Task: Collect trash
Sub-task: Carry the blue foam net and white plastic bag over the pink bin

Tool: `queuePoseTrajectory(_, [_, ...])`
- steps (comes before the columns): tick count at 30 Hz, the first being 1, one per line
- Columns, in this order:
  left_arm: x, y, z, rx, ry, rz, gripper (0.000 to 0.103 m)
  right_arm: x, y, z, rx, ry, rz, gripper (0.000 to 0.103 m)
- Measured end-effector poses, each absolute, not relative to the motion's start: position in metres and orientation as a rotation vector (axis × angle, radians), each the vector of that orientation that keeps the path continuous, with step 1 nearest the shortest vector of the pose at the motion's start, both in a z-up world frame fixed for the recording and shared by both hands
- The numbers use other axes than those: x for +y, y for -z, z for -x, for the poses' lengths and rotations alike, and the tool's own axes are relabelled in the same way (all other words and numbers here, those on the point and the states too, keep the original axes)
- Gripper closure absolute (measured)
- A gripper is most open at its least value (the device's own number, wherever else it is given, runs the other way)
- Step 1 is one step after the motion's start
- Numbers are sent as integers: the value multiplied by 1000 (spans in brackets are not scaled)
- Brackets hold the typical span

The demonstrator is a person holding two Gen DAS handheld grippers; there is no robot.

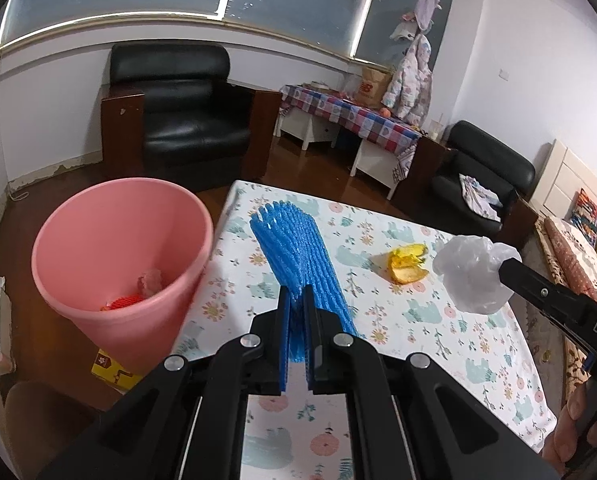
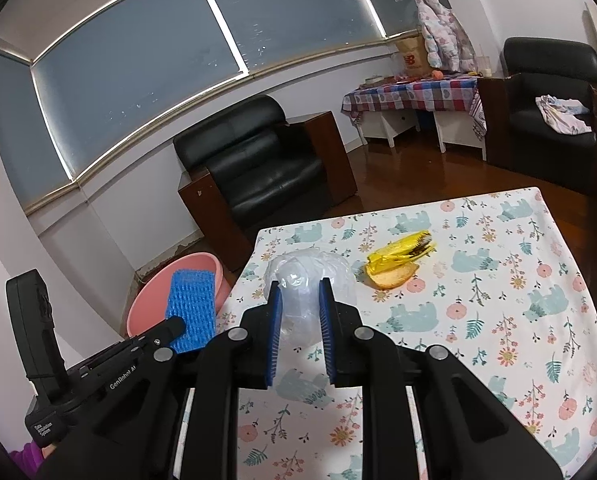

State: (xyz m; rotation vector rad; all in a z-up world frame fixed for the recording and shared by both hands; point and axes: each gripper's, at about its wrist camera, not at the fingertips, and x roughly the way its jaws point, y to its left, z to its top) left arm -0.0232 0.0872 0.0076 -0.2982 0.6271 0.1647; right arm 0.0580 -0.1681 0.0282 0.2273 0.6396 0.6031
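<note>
Blue foam net sleeve (image 1: 294,256), clamped at its near end between the closed jaws of the left gripper (image 1: 297,300) and raised clear of the table (image 1: 478,344), its free end fanning out toward the far left corner. Crumpled clear plastic bag (image 2: 310,280), pinched between the jaws of the right gripper (image 2: 300,292) and held above the table near its left edge. A yellow wrapper (image 2: 402,250) with a piece of peel or bread lies on the floral cloth toward the far edge, apart from both grippers. A pink bin (image 1: 118,264) stands on the floor just beside the table's left edge; reddish scraps lie in its bottom. Behind it, a black armchair (image 1: 182,112) faces the room.
</note>
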Motion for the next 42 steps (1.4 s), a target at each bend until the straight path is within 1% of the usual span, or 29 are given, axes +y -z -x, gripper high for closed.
queuePoseTrajectory(11, [134,-7,33,589,-256,339,98,-126,-35,-66,644,-664,-193,85])
queuePoseTrajectory(20, [183,0,49,578,-366,362,98,-74,-33,-82,697,-777,-220,84])
queuePoseTrajectory(31, [241,13,62,584,-473,395,98,13,-29,-92,761,-914,-178,84])
queuePoseTrajectory(42, [264,24,62,609,-506,405,98,76,-14,-90,814,-968,-80,84])
